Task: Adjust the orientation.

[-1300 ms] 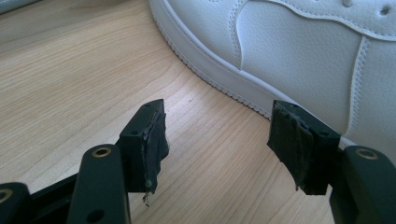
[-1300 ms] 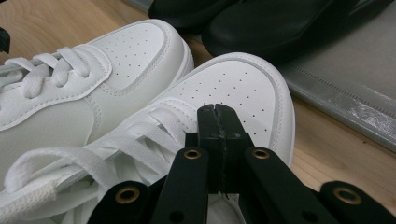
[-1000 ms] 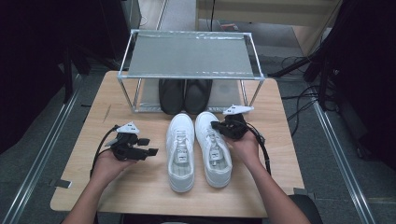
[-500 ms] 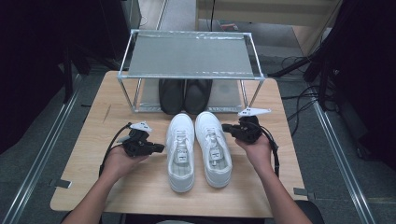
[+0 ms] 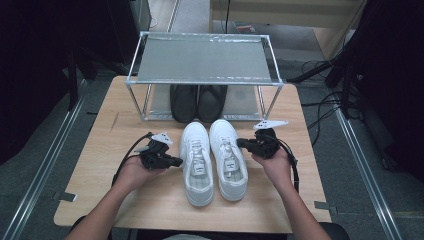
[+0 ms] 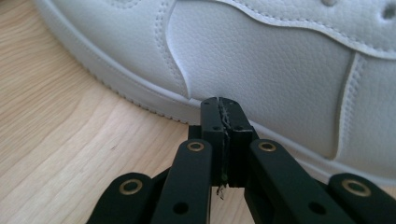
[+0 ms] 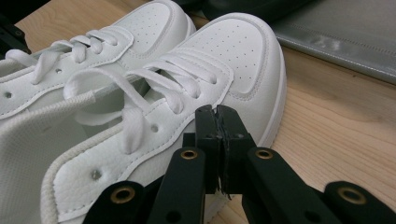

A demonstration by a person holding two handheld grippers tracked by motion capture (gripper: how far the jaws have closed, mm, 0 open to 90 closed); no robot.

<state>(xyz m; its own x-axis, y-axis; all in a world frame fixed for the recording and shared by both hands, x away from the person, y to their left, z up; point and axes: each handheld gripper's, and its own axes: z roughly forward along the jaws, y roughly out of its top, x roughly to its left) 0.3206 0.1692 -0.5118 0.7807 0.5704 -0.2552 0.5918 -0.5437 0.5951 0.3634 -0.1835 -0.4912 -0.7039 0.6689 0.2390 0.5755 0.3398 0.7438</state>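
White sneakers sit side by side at the table's middle, toes toward the metal rack with the black shoes under it. Jaws pressed together and pinching nothing, the left gripper now nearly touches the left sneaker's outer side, closer than half a second ago. Likewise closed on nothing, the right gripper has moved in beside the right sneaker.
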